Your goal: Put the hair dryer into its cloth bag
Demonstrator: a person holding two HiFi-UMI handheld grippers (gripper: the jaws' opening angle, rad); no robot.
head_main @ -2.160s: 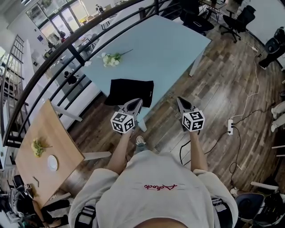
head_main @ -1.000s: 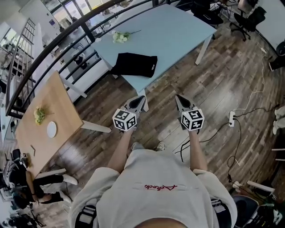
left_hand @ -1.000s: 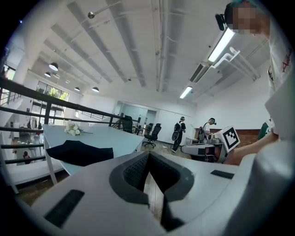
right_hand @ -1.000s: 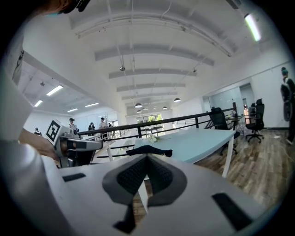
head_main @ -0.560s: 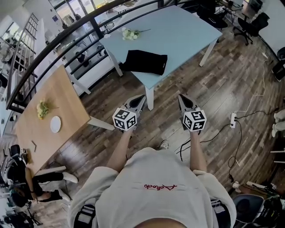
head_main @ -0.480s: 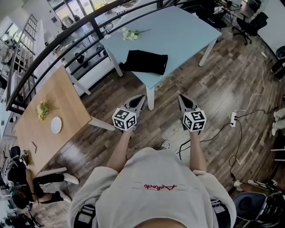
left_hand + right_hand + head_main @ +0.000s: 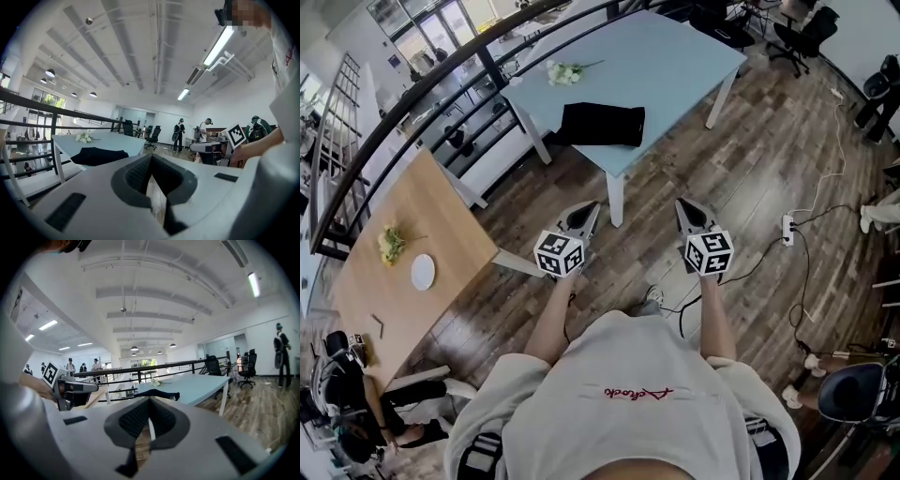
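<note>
A black cloth bag (image 7: 600,125) lies flat near the front edge of a light blue table (image 7: 675,66). I see no hair dryer in any view. My left gripper (image 7: 592,207) and right gripper (image 7: 681,204) hang side by side over the wooden floor, well short of the table, both shut and empty. In the left gripper view the jaws (image 7: 151,158) point toward the bag (image 7: 98,156), which lies ahead to the left. The right gripper view shows its jaws (image 7: 149,400) closed, with the bag (image 7: 157,393) straight ahead on the table.
White flowers (image 7: 562,70) lie on the blue table behind the bag. A wooden table (image 7: 394,234) with a plate (image 7: 423,272) stands at the left, and a black railing (image 7: 441,84) runs behind. A power strip (image 7: 788,228) and cables lie on the floor at right. Office chairs (image 7: 802,33) stand beyond.
Both grippers, shut throughout, have drawn back from the table edge together with the person. The bag now lies farther ahead of them.
</note>
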